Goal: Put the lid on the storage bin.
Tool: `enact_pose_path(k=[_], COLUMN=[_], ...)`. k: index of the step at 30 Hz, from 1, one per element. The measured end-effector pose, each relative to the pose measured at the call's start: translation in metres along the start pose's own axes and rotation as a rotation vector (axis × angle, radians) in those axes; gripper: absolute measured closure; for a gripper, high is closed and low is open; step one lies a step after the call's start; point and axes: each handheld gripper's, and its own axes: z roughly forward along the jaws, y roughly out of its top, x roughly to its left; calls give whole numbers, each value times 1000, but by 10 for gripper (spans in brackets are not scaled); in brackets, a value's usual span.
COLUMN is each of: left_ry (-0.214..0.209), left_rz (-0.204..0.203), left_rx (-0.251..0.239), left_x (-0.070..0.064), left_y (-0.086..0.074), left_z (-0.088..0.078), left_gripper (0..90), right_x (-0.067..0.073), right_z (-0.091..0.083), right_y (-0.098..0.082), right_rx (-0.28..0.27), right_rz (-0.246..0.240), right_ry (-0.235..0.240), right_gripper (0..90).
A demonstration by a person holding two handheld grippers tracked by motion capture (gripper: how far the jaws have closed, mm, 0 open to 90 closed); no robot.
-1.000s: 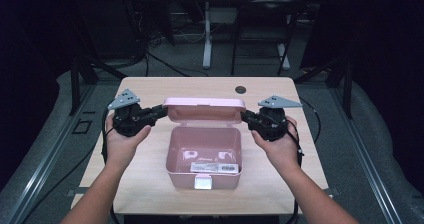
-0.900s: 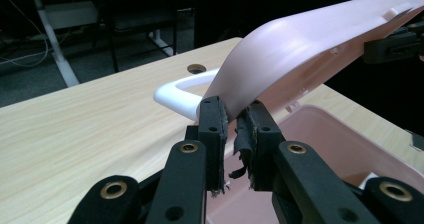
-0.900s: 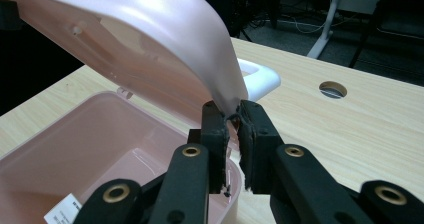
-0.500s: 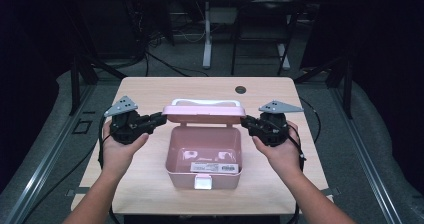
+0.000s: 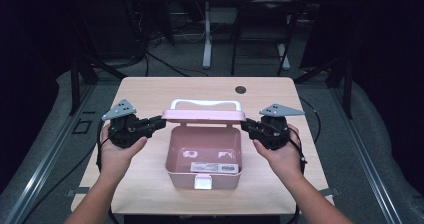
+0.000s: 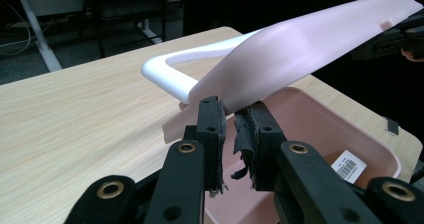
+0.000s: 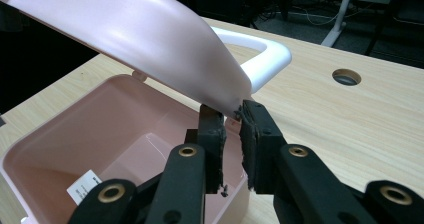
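A pink box stands open in the middle of the table, and its pink lid with a white handle hangs half lowered over it. My left gripper is shut on the lid's left corner. My right gripper pinches the right corner; its jaws have just been opening a little, with the lid's edge still between the pads. A barcode label lies on the box floor.
A white latch sits on the box's front wall. The wooden table has a round cable hole at the back right. Dark floor, cables and a stand's legs surround the table.
The lid has tipped forward from upright to slanting over the box, so its white handle now shows behind it. Both hands have drawn slightly nearer with it.
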Motion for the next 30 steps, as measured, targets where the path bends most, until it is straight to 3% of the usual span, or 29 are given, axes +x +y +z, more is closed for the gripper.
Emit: enact_pose_path(k=[15,30], left_ry=[-8,-18], left_rz=[17,16], left_rx=[17,15], left_x=[-6,-12], left_y=[-1,-4], left_z=[-10,-17], left_gripper=[786,783], right_x=[3,11], right_z=[-4,-21], right_y=[-5,-4], right_rx=[-3,-31], right_rz=[7,-1], right_ry=[11,34], right_gripper=[793,782])
